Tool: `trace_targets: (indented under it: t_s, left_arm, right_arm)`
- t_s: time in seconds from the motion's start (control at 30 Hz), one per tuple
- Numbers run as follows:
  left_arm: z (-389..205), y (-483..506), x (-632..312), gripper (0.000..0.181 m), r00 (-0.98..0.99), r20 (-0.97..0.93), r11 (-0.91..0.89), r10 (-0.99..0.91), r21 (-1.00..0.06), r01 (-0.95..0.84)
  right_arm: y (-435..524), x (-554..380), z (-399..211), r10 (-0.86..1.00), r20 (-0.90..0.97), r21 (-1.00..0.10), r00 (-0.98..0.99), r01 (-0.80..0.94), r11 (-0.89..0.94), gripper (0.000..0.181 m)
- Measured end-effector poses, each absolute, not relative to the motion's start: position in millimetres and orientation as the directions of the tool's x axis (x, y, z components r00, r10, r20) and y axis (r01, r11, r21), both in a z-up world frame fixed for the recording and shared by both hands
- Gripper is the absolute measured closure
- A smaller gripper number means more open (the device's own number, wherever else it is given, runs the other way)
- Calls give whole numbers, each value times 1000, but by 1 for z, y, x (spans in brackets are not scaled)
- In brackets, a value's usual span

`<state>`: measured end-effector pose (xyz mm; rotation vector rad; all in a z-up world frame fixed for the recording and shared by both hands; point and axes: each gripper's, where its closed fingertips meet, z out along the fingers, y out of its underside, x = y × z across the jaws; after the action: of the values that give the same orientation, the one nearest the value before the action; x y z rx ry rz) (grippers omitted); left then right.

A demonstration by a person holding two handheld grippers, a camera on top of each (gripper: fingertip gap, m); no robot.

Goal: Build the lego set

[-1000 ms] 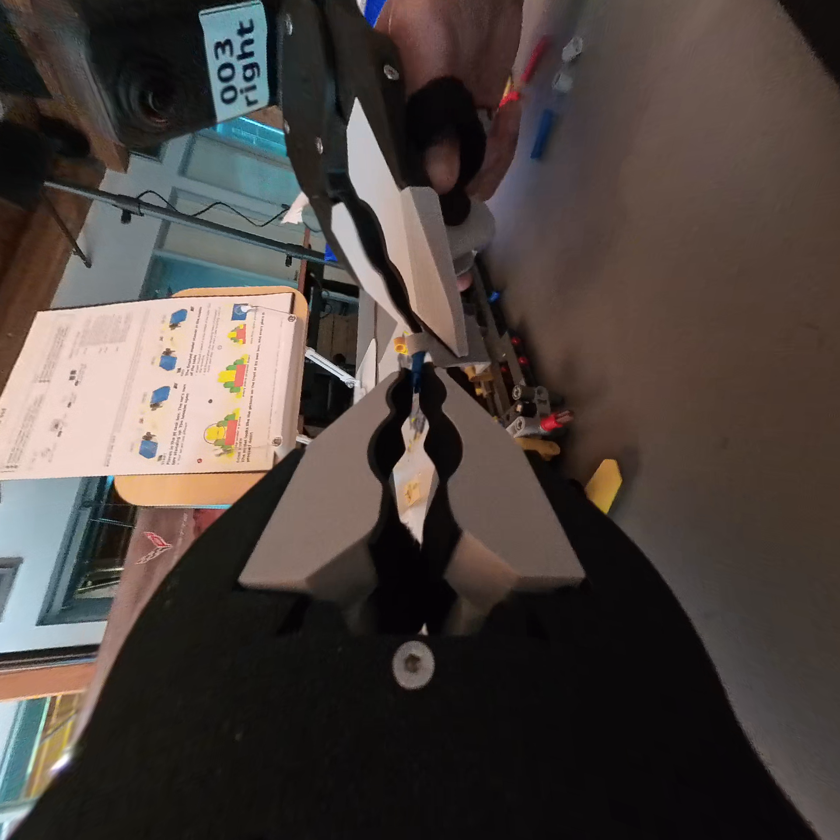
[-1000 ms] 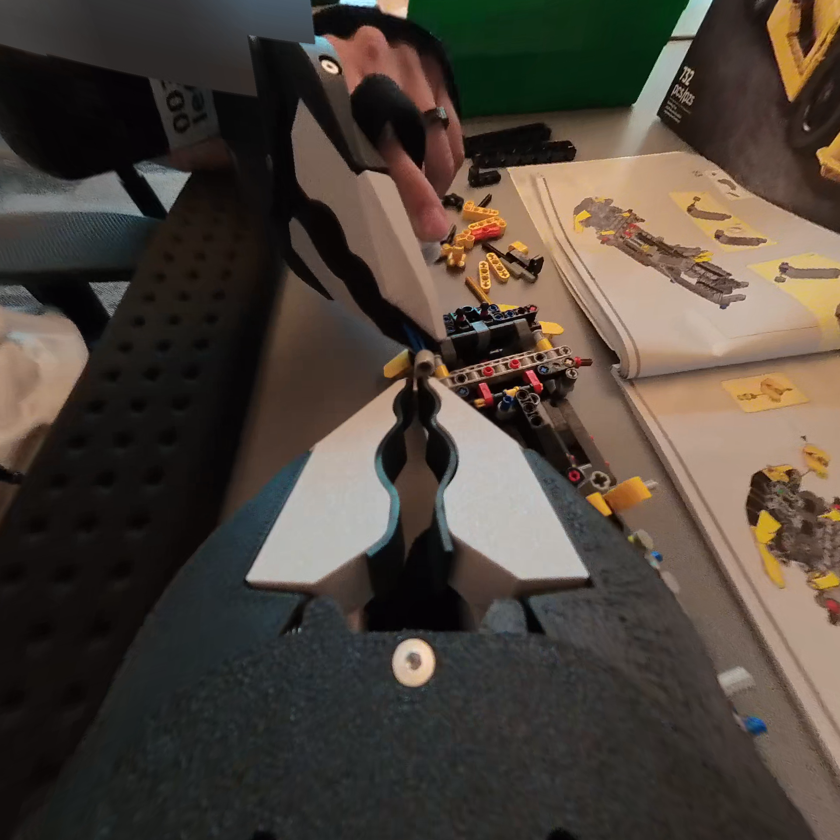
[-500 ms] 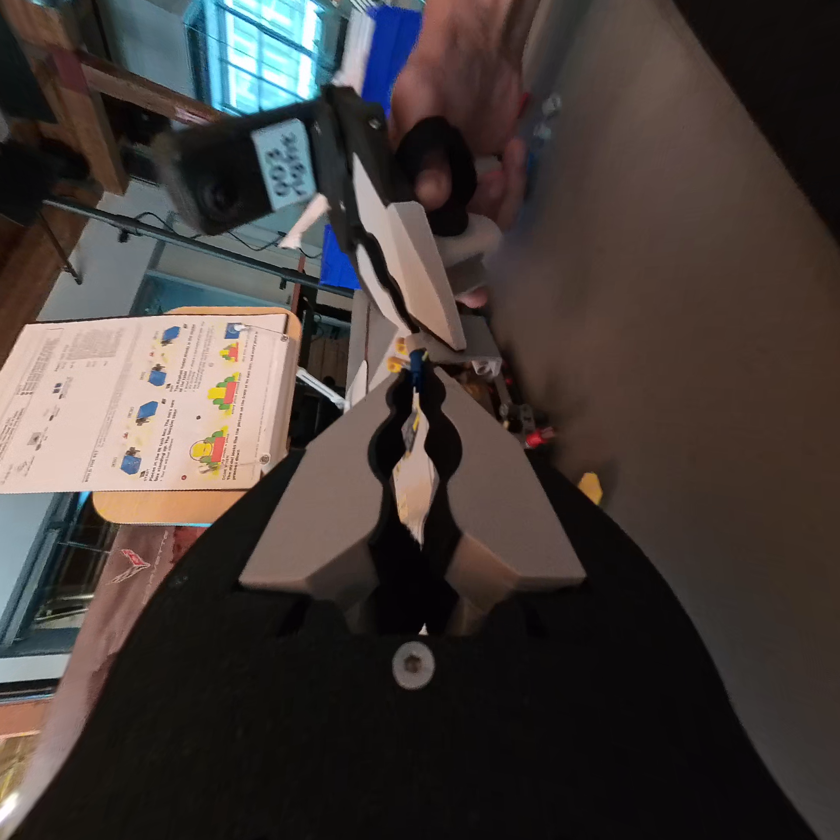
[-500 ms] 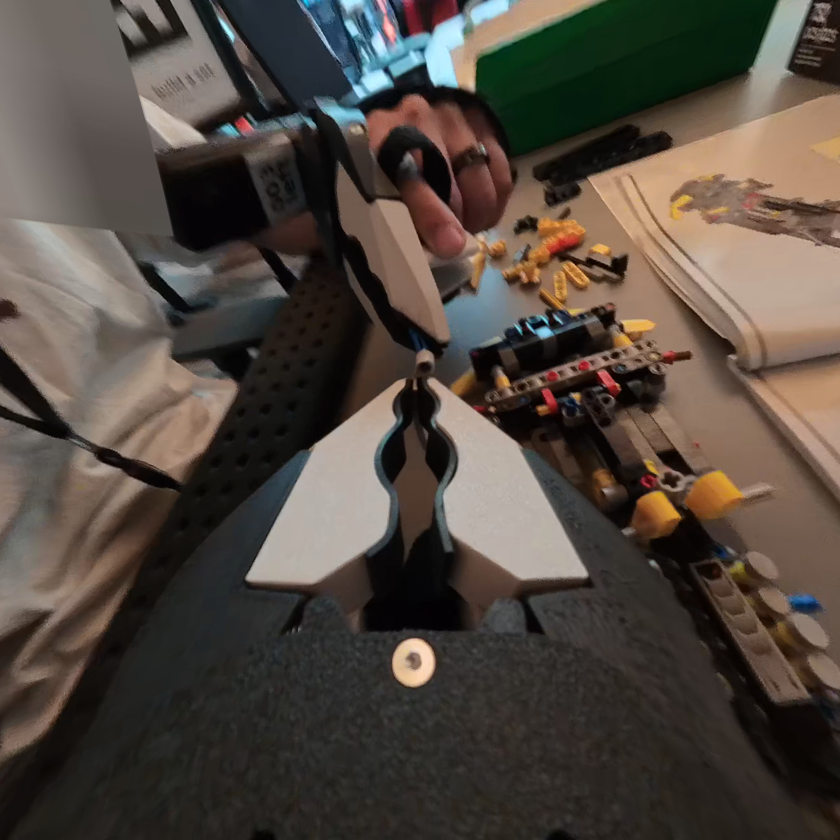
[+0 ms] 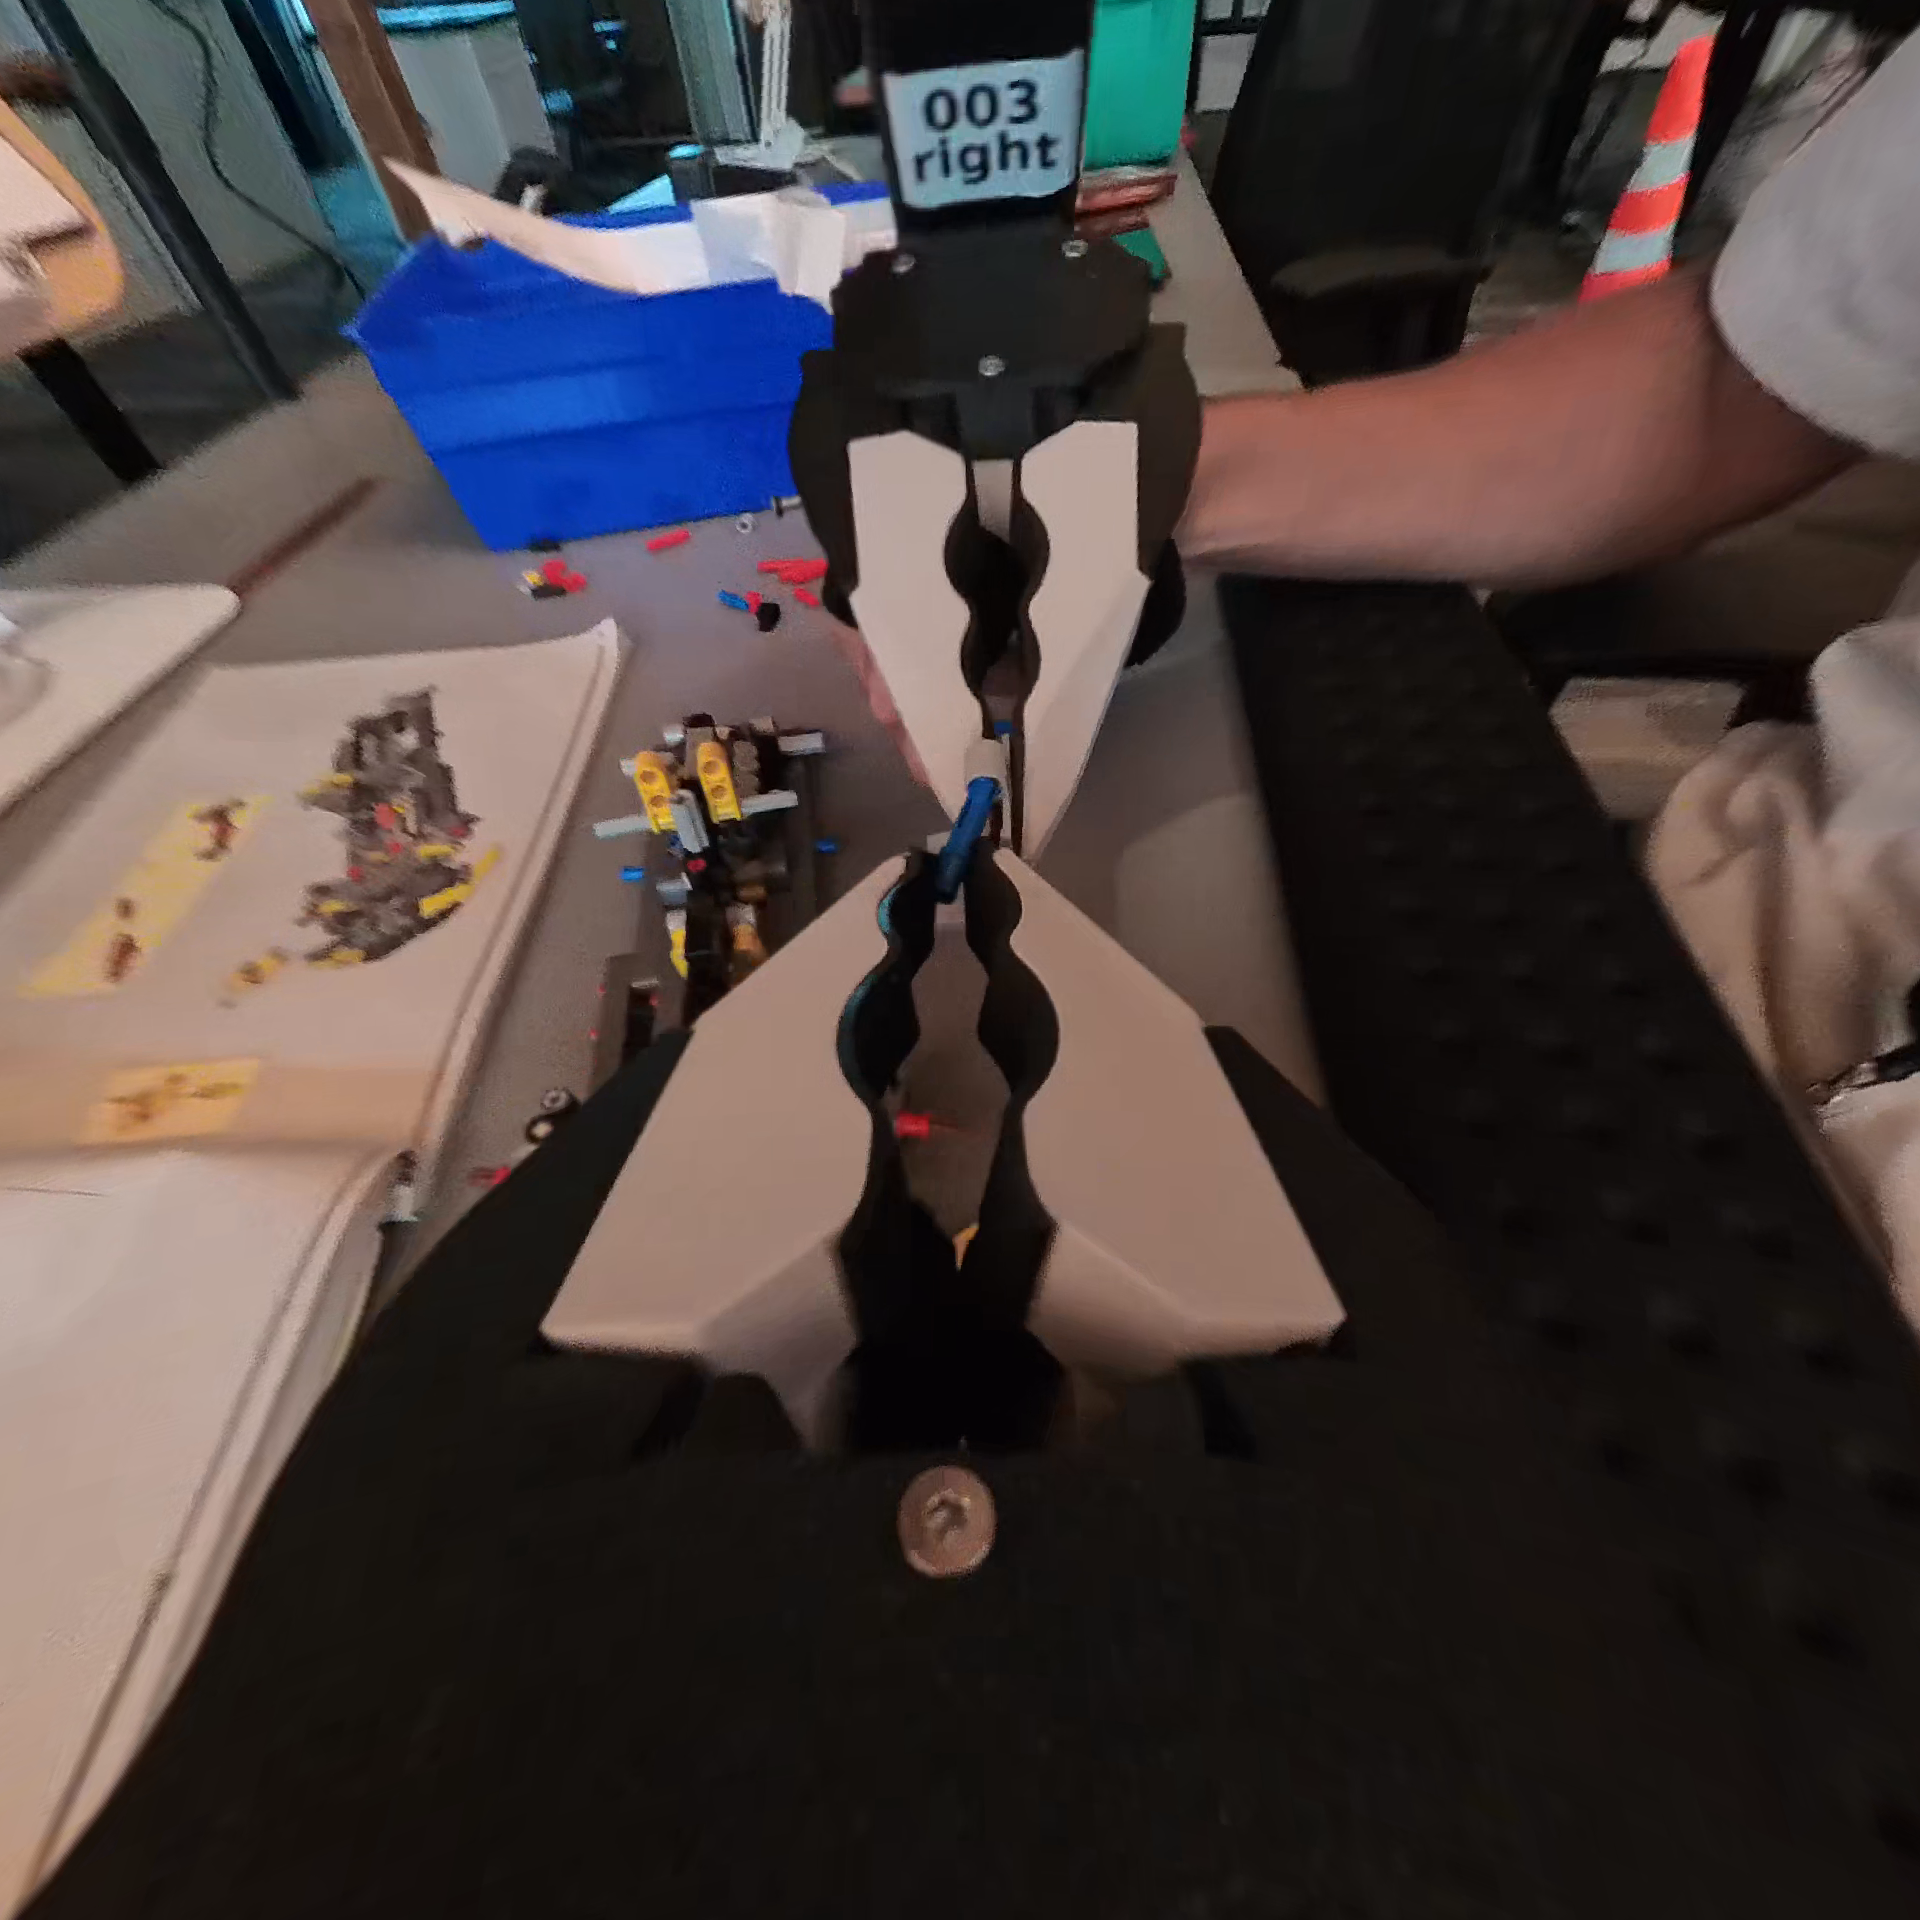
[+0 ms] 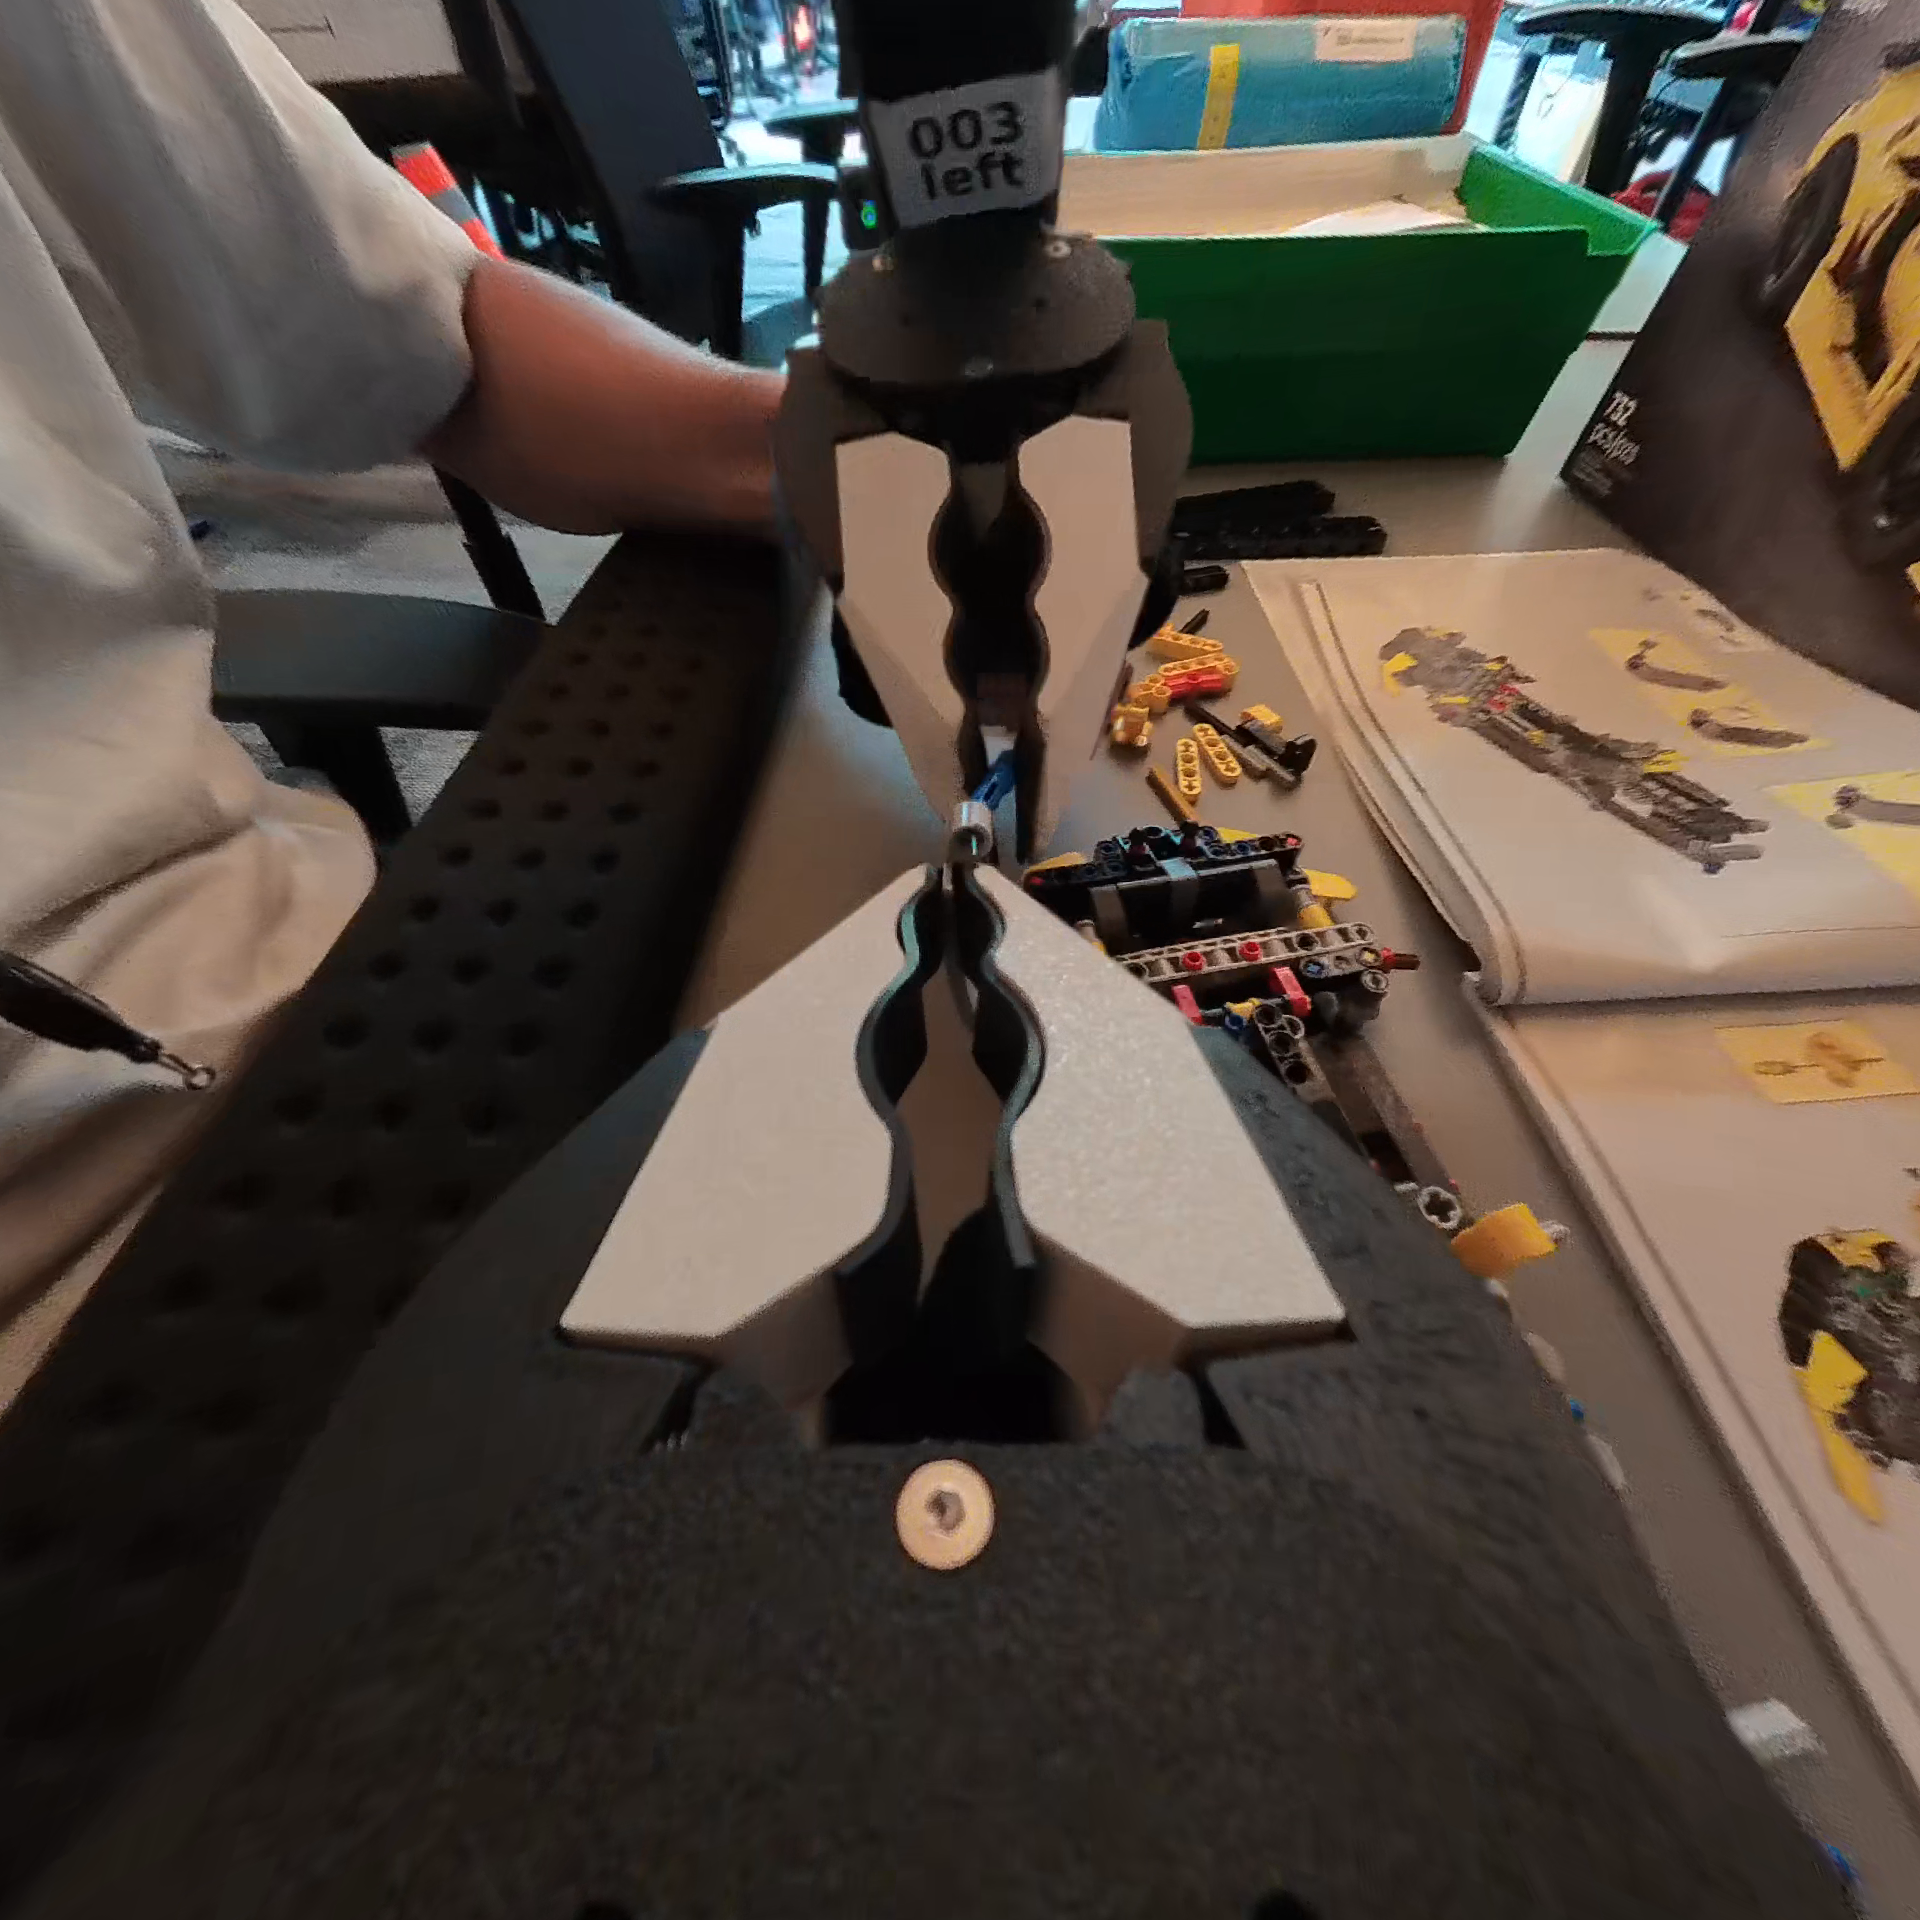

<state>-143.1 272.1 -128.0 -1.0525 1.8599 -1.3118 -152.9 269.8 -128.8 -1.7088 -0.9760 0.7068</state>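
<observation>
Left wrist view: two grippers meet tip to tip above the grey table (image 5: 1143, 894).

Nearest, the left gripper (image 5: 961, 868) is pinched narrow on a blue pin (image 5: 964, 831), which runs into a small grey bush (image 5: 985, 764) nipped at the tips of the right gripper (image 5: 1003, 774) facing it. From the right wrist view the same joint shows: right gripper (image 6: 961, 873) closed on the grey bush (image 6: 975, 826), blue pin (image 6: 997, 779) held in the left gripper (image 6: 1003, 769). Below lies the part-built black and grey chassis (image 6: 1226, 935), beside an open instruction booklet (image 6: 1621, 790) and loose yellow beams (image 6: 1195, 727).
</observation>
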Motion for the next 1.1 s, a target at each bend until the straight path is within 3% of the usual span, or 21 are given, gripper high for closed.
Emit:
trace_targets:
  t_s: [0.2,0.4,0.5,0.57,0.63,0.73,0.83,1.0,1.1]
  left_arm:
    - [-130,276,-138,180,-468,36,114,-883,-950,-289]
    - [-137,274,-141,179,-484,0,172,-875,-935,-310]
    - [-154,276,-161,179,-474,-44,267,-879,-870,-414]
    - [-175,283,-187,179,-481,-135,411,-866,-740,-533]
    - [-198,300,-219,179,-507,-239,550,-828,-526,-649]
    - [-211,315,-254,179,-587,-300,658,-752,-293,-694]
    - [-211,321,-274,180,-684,-334,746,-649,-103,-658]
    - [-203,368,-297,179,-858,-356,783,-371,378,-495]
    - [-205,374,-297,179,-927,-290,787,-238,502,-359]
  right_arm:
    - [275,-146,-131,838,8,-939,545,293,-181,180]
    - [275,-138,-139,831,-7,-924,556,313,-218,180]
    - [276,-127,-129,810,-47,-935,585,259,-241,180]
    - [276,-125,-130,805,-33,-933,592,271,-238,180]
    - [276,-128,-138,808,1,-915,589,326,-237,180]
    - [273,-136,-152,822,46,-882,567,409,-233,180]
    - [272,-138,-159,826,76,-863,559,453,-226,180]
    - [271,-137,-163,827,85,-850,555,474,-231,180]
    - [269,-138,-162,833,80,-853,548,470,-227,180]
